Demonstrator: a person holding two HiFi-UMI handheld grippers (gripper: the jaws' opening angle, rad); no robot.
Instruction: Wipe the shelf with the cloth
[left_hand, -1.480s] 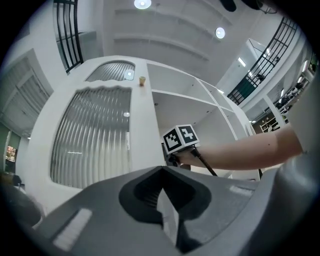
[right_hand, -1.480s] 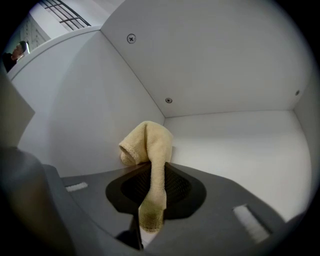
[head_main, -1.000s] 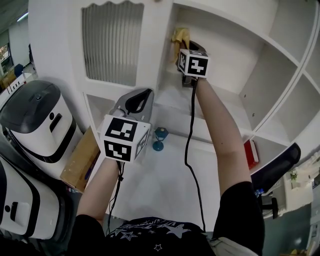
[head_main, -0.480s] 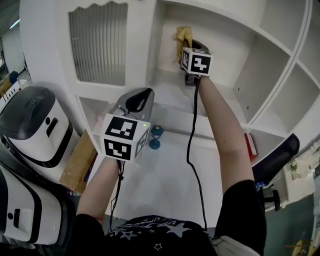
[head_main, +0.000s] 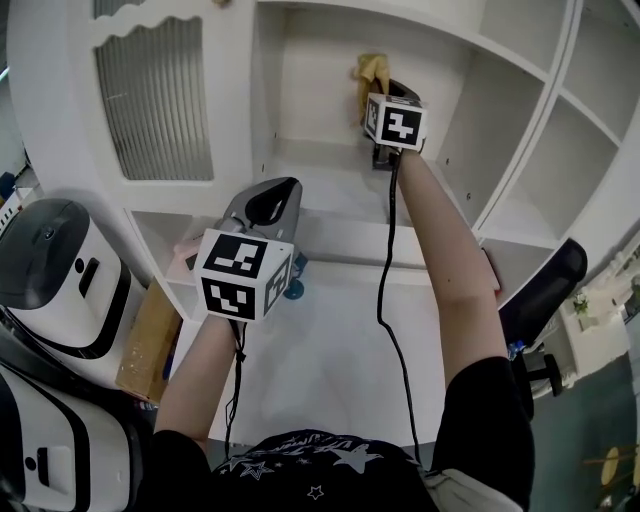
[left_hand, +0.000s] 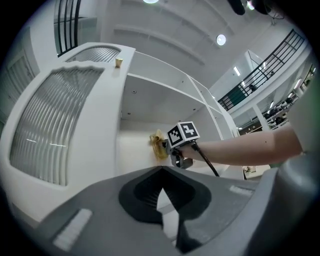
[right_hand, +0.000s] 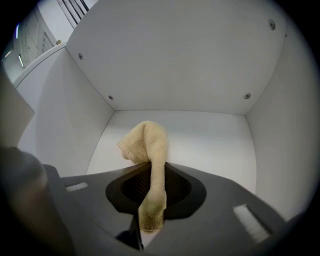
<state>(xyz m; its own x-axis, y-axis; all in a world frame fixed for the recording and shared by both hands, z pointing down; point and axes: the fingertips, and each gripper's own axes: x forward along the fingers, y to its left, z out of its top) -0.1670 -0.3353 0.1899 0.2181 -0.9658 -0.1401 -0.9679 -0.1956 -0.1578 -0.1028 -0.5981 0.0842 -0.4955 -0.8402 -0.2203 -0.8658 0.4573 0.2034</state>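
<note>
A yellow cloth (right_hand: 148, 145) hangs from my right gripper (right_hand: 150, 220), which is shut on it inside the white shelf cubby (right_hand: 200, 130). The cloth's free end bunches up in front of the jaws, just above the shelf floor near the back wall. In the head view the right gripper (head_main: 385, 95) is deep in the cubby, with the cloth (head_main: 371, 74) close to the back wall. My left gripper (head_main: 268, 205) is held lower, in front of the shelf's front edge (head_main: 340, 240). Its jaws are shut with nothing between them. In the left gripper view I see the cloth (left_hand: 160, 145) beside the right gripper's marker cube.
A ribbed glass door (head_main: 155, 95) closes the compartment left of the cubby. White rounded machines (head_main: 60, 260) and a cardboard box (head_main: 150, 335) stand at the left. A blue object (head_main: 292, 290) sits on the lower surface. A black chair (head_main: 545, 285) is at the right. More cubbies (head_main: 530, 200) lie to the right.
My right gripper stays in the cubby with the cloth, nudged slightly along the back wall. The left gripper has barely moved. The head view has swung to face the shelf more squarely.
</note>
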